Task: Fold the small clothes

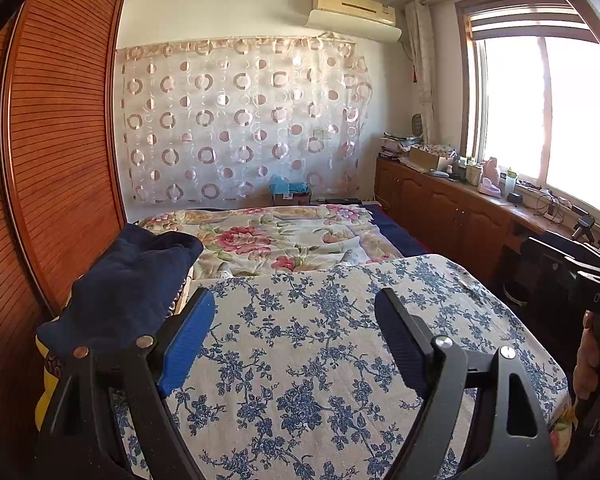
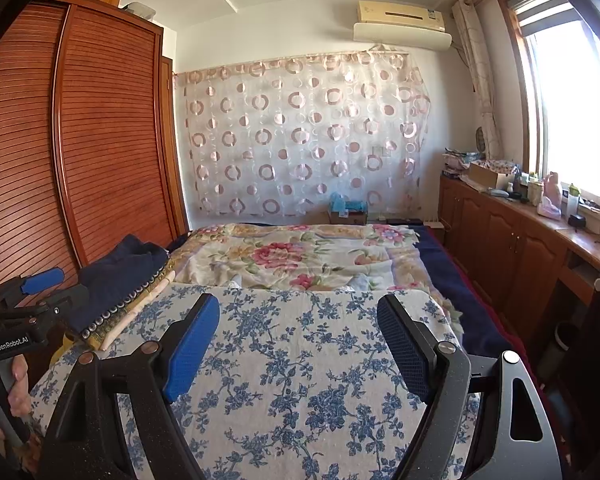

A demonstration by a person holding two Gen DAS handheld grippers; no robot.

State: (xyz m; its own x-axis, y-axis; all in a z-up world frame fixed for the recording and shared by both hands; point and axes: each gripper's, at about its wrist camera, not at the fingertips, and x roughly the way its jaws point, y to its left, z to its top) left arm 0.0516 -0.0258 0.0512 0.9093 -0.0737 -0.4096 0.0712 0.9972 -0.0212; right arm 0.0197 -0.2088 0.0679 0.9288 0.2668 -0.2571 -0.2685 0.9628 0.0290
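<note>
- Left gripper (image 1: 296,334) and right gripper (image 2: 300,340) angled slightly down over blue-flowered cloth (image 1: 320,360), jaws wide, empty (side by side).
- Navy garment (image 1: 136,280) heaped left of left gripper, untouched.

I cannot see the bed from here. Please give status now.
Left tool and right tool open, empty, above blue-flowered cloth. Dark blue clothes piled at left edge, untouched. Nothing in the way.

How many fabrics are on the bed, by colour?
Navy garment: 1
Blue-flowered white cloth: 1
Pink-flowered quilt: 1
Yellow beaded fabric: 1
Navy sheet: 1
Total: 5
</note>
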